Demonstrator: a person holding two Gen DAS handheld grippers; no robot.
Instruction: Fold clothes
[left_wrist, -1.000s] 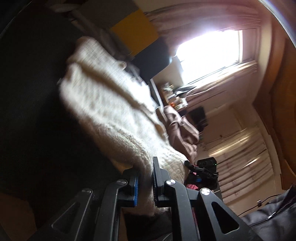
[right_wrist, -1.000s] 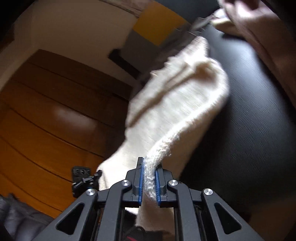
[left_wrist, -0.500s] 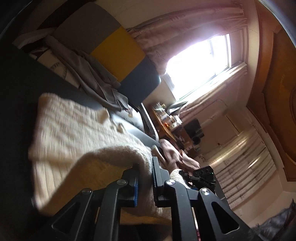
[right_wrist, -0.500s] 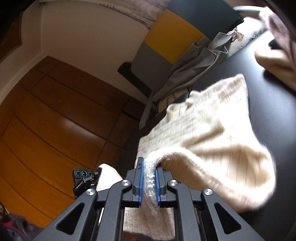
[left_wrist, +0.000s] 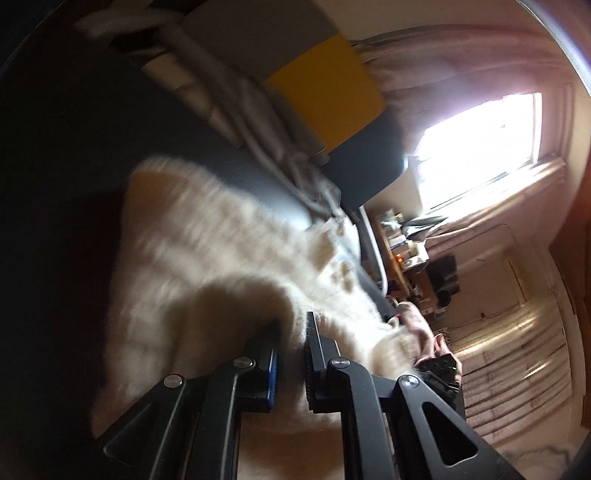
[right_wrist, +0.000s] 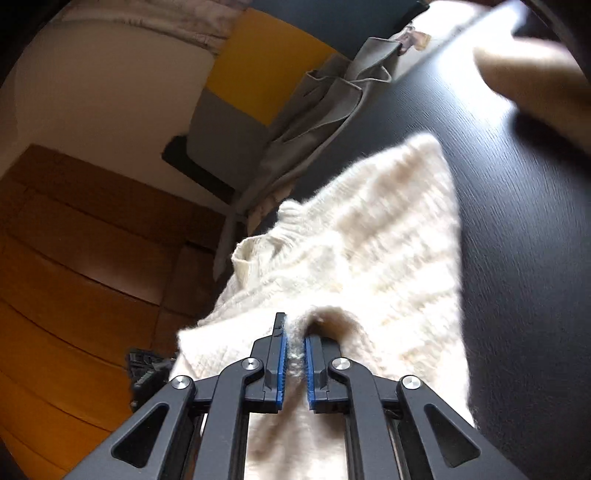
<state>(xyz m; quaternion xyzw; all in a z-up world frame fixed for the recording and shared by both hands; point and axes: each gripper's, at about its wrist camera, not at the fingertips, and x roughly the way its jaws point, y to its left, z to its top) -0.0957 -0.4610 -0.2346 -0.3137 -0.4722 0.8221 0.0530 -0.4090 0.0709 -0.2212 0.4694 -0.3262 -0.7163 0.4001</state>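
My left tool (left_wrist: 291, 354) and right tool (right_wrist: 294, 354) each pinch a thick edge of the cream knit sweater (right_wrist: 369, 258), draped mid-frame across the dark tabletop (right_wrist: 517, 240); it looks soft, floppy, stretchy, so I judge hems grip best.

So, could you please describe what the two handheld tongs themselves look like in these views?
Both look alike. The left tongs and the right tongs are matte black, built from angular linkage arms with triangular cut-outs and round silver screw heads at the joints. Each finger carries a ribbed blue pad on its inner face. No cables, labels or sleeves show on either one.
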